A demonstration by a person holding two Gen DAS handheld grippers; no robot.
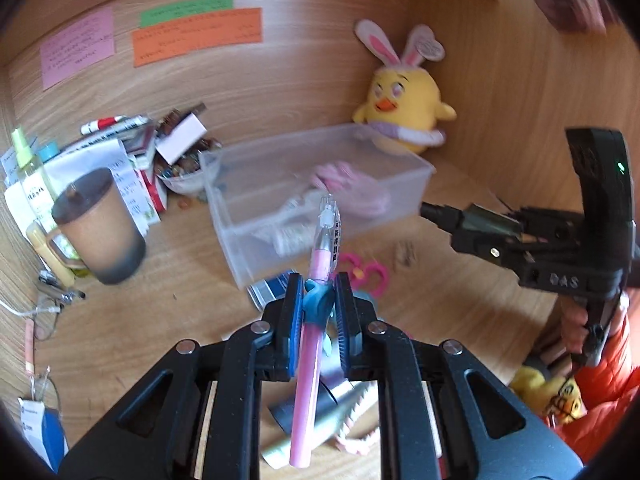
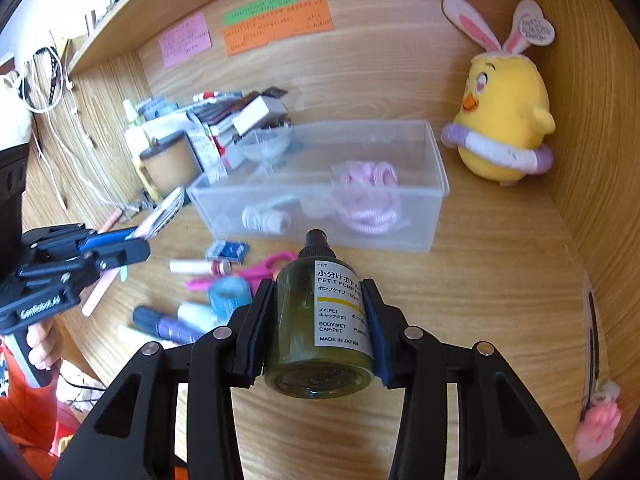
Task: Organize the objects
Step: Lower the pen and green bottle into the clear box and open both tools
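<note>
Noting bare bench (image 2: pixel 500 264) right of the clear bin (image 2: pixel 434 184), bounded by wooden walls. Left tongs (image 1: pixel 318 304) pressed together, pinching a pink pen (image 1: pixel 310 364) above the clutter. Right tongs (image 2: pixel 320 320) grip a green pump bottle (image 2: pixel 320 320), near the bin's front wall.

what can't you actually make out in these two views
- Sticky notes, both views: writing too small and blurred to read.
- Items in the clear bin, both views: frosted wall and motion blur hide what the white thing is.
- Pink pen in the left hand-held gripper, left wrist view: label blurred.
- Green bottle in the right hand-held gripper: label partly covered by a pad.
</note>
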